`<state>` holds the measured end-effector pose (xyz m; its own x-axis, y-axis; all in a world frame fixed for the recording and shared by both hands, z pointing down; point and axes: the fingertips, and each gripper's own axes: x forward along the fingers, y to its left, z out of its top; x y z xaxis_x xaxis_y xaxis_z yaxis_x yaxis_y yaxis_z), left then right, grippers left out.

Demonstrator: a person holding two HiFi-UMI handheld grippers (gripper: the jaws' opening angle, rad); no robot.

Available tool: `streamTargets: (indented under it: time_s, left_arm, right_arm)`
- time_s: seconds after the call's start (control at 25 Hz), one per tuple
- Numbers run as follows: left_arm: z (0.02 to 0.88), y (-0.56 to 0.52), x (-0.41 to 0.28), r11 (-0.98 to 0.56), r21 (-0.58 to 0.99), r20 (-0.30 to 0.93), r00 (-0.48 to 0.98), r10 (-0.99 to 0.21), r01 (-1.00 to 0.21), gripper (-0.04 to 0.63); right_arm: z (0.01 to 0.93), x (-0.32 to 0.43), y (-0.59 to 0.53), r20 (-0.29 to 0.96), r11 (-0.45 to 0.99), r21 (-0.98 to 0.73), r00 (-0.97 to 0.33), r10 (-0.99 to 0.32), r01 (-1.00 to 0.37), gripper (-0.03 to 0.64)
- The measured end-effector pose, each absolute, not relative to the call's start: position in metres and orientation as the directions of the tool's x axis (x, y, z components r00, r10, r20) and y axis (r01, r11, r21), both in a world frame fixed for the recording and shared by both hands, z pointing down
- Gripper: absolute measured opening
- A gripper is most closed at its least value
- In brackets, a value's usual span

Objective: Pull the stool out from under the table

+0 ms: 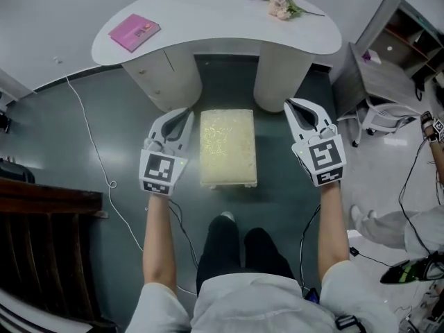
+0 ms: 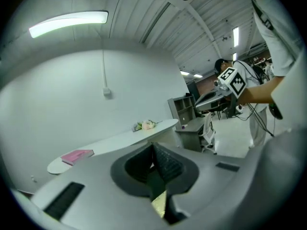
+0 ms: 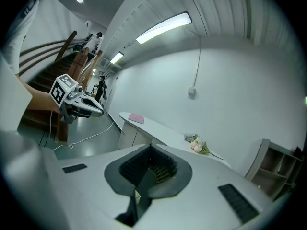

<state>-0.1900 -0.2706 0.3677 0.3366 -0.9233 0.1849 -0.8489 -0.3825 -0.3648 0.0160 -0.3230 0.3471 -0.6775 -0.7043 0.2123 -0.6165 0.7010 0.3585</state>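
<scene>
Stool (image 1: 228, 148) sits on floor just in front of desk (image 1: 208, 19).
Left gripper (image 1: 182, 114) and right gripper (image 1: 294, 106) flank it, fingers together on both, nothing held.

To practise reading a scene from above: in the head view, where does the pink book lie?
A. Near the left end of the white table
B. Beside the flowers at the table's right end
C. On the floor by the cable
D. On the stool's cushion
A: the head view shows the pink book lying flat near the left end of the white table, well apart from the flowers toward the right end.
</scene>
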Motion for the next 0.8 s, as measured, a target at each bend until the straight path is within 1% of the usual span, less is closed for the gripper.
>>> streamTargets:
  time_s: [0.2, 0.36, 0.6, 0.8]
  left_arm:
    - [0.273, -0.254, -0.177, -0.42, -0.368, 0.219, 0.361, -0.906, -0.83, 0.018]
    - [0.207, -0.224, -0.16, -0.428, -0.365, 0.212, 0.375, -0.903, -0.827, 0.018]
    - [0.145, -0.158, -0.122, -0.415, -0.345, 0.196, 0.368, -0.909, -0.842, 0.018]
    - [0.11, -0.105, -0.098, -0.378, -0.356, 0.173, 0.338, -0.925, -0.854, 0.018]
  right_arm:
    - [0.256, 0.02, -0.306, 0.244, 0.712, 0.334, -0.673, -0.699, -0.618, 0.015]
    - [0.191, 0.029, -0.274, 0.25, 0.714, 0.343, -0.673, -0.696, -0.611, 0.015]
    - [0.12, 0.061, -0.206, 0.235, 0.714, 0.352, -0.682, -0.693, -0.605, 0.015]
    - [0.081, 0.084, -0.156, 0.199, 0.711, 0.373, -0.697, -0.689, -0.596, 0.015]
